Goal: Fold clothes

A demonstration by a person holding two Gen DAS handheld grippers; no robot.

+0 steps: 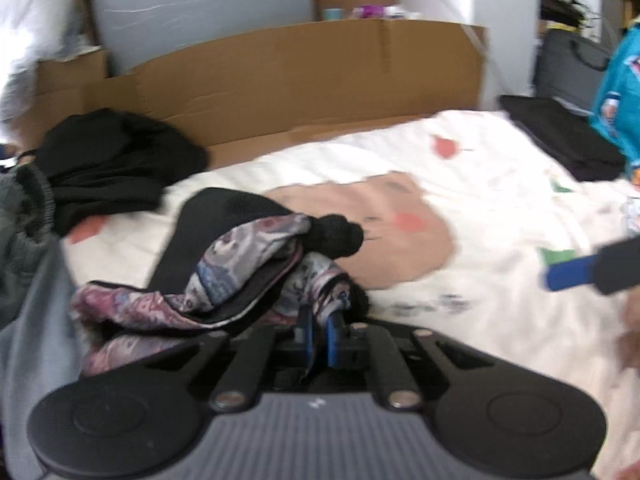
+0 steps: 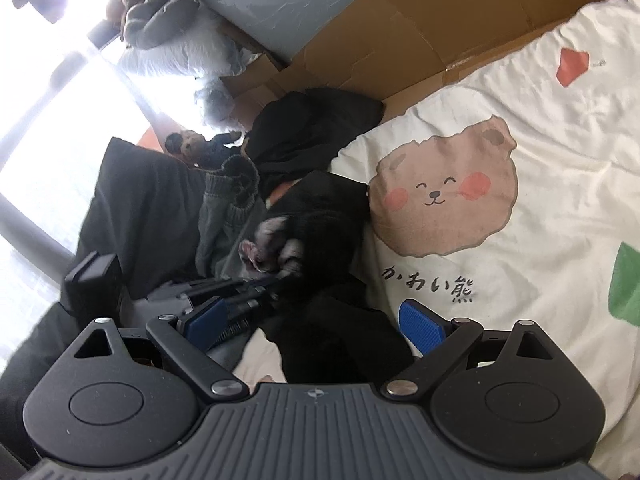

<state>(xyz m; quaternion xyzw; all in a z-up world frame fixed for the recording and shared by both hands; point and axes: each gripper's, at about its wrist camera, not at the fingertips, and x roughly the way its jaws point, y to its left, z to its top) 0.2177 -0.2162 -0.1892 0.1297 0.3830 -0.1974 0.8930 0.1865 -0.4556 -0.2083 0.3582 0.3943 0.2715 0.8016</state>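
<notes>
The left gripper (image 1: 319,330) has its blue pads nearly together, pinching a crumpled garment (image 1: 248,256) of black mesh and purple-grey paisley lining. The garment is bunched near the left edge of the bedspread (image 1: 480,184), beside its bear print (image 2: 444,188). The right gripper (image 2: 316,316) is spread wide and empty, over black cloth (image 2: 344,332) at the bedspread's near edge.

The left gripper's (image 1: 319,334) fingertips were buried in the patterned garment (image 1: 248,264), so only the blue pads' bases showed. The whole left wrist view was smeared by motion; small items on the cardboard (image 1: 320,76) could not be told apart. A teal garment (image 1: 620,92) and the right gripper's finger (image 1: 576,276) were cut off at the right edge. In the right wrist view, the window area (image 2: 48,92) was blown out to white.
</notes>
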